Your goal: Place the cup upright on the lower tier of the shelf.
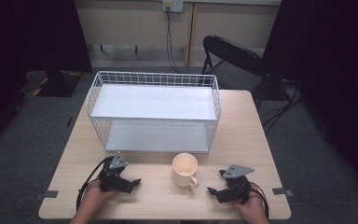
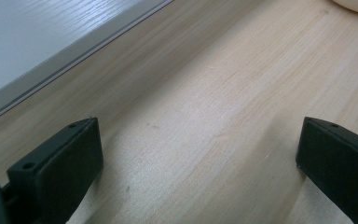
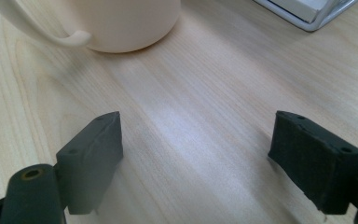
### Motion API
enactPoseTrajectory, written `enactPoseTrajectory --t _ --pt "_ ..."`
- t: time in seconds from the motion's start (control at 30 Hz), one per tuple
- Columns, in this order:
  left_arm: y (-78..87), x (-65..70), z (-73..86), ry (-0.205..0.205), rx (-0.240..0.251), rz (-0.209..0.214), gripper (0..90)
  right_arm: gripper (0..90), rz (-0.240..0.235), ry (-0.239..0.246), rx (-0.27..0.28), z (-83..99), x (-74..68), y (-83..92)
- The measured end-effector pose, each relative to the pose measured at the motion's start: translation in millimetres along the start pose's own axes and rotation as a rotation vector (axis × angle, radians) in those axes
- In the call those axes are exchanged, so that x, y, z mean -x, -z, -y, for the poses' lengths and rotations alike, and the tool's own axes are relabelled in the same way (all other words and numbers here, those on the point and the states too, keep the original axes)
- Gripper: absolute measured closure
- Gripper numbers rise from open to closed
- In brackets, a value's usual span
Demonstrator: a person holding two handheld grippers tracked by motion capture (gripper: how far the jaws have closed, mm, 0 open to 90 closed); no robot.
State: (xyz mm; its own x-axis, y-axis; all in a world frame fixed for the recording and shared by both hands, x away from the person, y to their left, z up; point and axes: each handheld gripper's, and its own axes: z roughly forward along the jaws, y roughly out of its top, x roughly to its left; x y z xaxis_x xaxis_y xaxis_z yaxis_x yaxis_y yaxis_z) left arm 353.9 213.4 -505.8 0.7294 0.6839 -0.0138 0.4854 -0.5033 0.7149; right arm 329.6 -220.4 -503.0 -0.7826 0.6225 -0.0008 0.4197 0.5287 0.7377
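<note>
Two grippers — left gripper (image 1: 129, 183), right gripper (image 1: 217, 182) — jaws wide apart, empty, flanking the mug (image 1: 185, 169).

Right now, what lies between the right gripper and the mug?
Nothing: in the right gripper view, bare table wood runs from the open right gripper up to the cream mug.

The high view is evenly lit from above on the tabletop (image 1: 256, 140), while the surroundings are left in deep darkness. Soft shadows are cast beside the mug (image 1: 185, 169). In the right gripper view a pale glare streak is seen on the wood, and the near jaws are blurred. The left gripper view is slightly soft throughout
</note>
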Motion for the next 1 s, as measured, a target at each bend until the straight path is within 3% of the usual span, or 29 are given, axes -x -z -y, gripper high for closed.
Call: enactPoseTrajectory --t 0.33,0.5,0.63,1.0 --pt "0.0 0.0 0.0 0.000 0.000 0.000 0.0 16.3 0.021 -0.018 -0.010 -1.9 -2.2 -0.7" --pt "0.0 0.0 0.0 0.000 0.000 0.000 0.0 17.4 0.049 -0.052 -0.018 -4.5 -3.9 0.8" --pt "0.0 0.0 0.0 0.000 0.000 0.000 0.0 18.8 0.025 -0.065 0.003 -9.1 -7.4 5.8" --pt "0.0 0.0 0.0 0.000 0.000 0.001 0.0 19.4 -0.020 -0.028 0.013 -20.6 -27.0 6.8"
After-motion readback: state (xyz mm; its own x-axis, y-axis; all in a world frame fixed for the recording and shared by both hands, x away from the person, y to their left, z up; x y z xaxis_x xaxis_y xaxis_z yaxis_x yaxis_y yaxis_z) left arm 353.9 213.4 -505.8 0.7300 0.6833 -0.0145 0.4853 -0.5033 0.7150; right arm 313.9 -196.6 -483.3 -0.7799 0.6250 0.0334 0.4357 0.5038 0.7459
